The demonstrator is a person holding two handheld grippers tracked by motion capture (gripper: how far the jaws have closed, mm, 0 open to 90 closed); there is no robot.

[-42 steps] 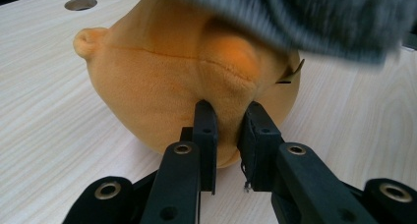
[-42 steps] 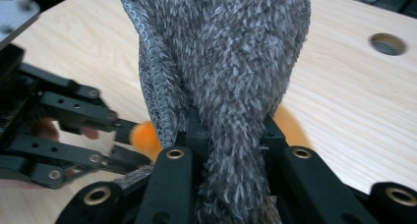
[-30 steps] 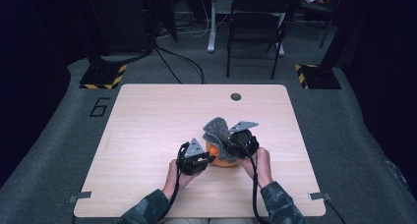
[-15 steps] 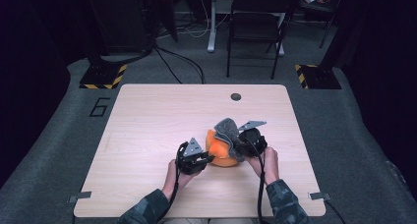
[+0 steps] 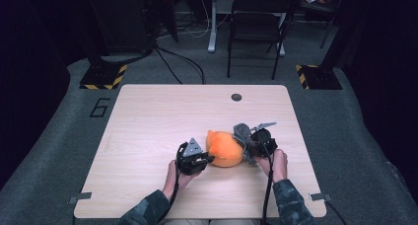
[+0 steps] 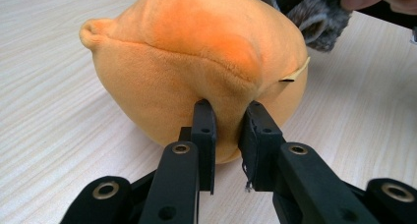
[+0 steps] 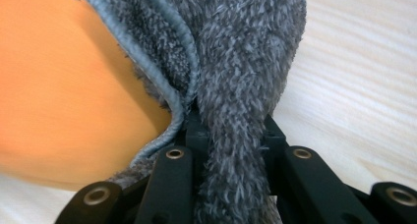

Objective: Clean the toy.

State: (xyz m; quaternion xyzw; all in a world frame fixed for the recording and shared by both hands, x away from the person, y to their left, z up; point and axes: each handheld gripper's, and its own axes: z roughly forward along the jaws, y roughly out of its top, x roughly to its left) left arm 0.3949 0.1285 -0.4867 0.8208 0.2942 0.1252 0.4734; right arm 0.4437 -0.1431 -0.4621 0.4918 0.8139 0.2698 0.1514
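Orange plush cushion lies on the light wooden table, on the person's side of the small dark round grommet that sits near the table's far edge, and nearer the person's edge than that grommet. Landmark for all placings: the cushion.

Cushion: rounded, plump, short velvety pile, bright orange on top and paler toward the underside. A seam runs across its face; one corner pulls out into a small nub at the upper left of the left gripper view. A thin tan tag sticks out at its right edge there.

Grey fuzzy cover: shaggy pile, hemmed with a smooth grey-blue binding. It bunches against the cushion's right end, with orange bare beside the hem.

Left gripper: at the cushion's left end, jaws pinched on a fold of the orange plush, fabric puckered between the pads.

Right gripper: at the cushion's right end, jaws clamped on a twisted hank of the grey cover, which trails down between them.
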